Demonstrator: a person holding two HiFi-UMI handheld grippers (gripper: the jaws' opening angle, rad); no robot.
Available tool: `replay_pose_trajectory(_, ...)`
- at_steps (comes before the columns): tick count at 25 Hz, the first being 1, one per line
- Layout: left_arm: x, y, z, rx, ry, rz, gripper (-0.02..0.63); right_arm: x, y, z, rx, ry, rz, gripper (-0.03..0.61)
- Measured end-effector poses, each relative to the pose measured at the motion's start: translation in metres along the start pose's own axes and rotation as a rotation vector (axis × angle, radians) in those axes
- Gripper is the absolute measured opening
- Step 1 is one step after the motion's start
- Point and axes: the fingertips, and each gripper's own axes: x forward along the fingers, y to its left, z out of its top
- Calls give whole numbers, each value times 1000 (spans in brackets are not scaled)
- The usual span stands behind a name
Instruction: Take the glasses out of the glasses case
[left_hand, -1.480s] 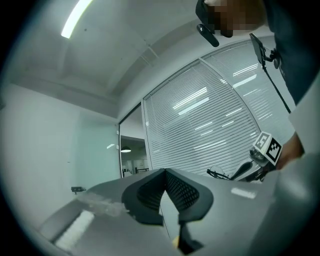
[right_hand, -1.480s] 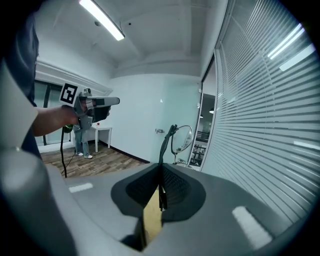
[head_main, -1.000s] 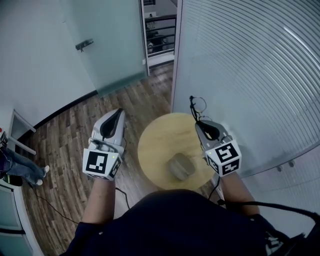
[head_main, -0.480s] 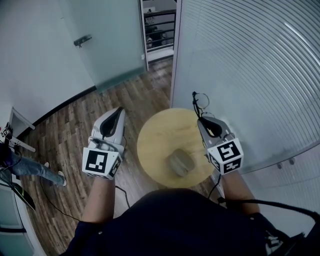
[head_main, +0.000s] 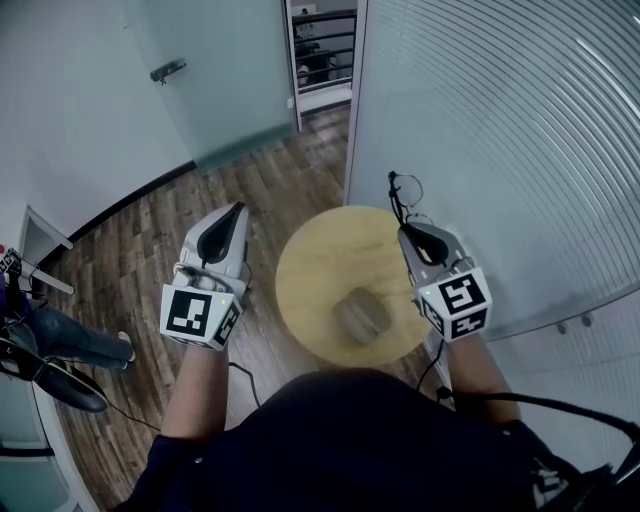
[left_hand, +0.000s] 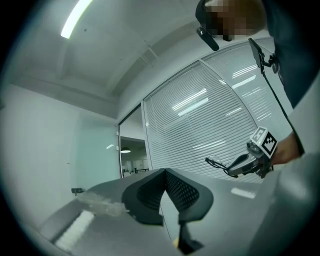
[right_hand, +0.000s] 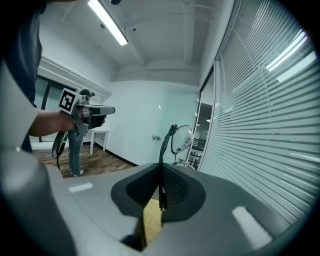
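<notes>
- Holding the glasses (head_main: 398, 203) clear of the case (head_main: 360, 315), up in the air by the far right edge of the round wooden table (head_main: 320, 270).
- Pinched by one thin arm in the right gripper (head_main: 408, 228), jaws pressed together on that arm.
- Pointing lengthwise straight on from the gripper's tip, away from the person and toward the blinds (head_main: 500, 130), lenses at the far end.
- Along the right gripper's (right_hand: 161, 185) own jaws: glasses (right_hand: 165, 145) with the clamped arm rising nearly upright out of the pads and one round lens turned off to the right. Too thin to read that way in the head view.
- In the left gripper view only: glasses (left_hand: 216, 162) jutting sideways from the right gripper (left_hand: 229, 170), roughly level, against the blinds.
- Lying alone on the near part of the table: the grey case, touched by neither gripper; open or closed, cannot tell.
- Off to the left over the wood floor (head_main: 150, 250), well apart from table and case: the left gripper (head_main: 237, 212), with its jaws together on nothing in its own view (left_hand: 165, 185).
- At the head view's left edge and behind the left gripper (right_hand: 111, 110) in the right gripper view: a person's legs (right_hand: 75, 150).
</notes>
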Motion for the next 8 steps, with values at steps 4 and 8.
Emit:
replay_pose_trajectory(4,1,-1,1,0,5,1,6,0,-1,1,3,-5,0,28)
replay_pose_trajectory(8,8,0,4,8,-6,-6,6,2,-5,6,-3,-24,-5,28)
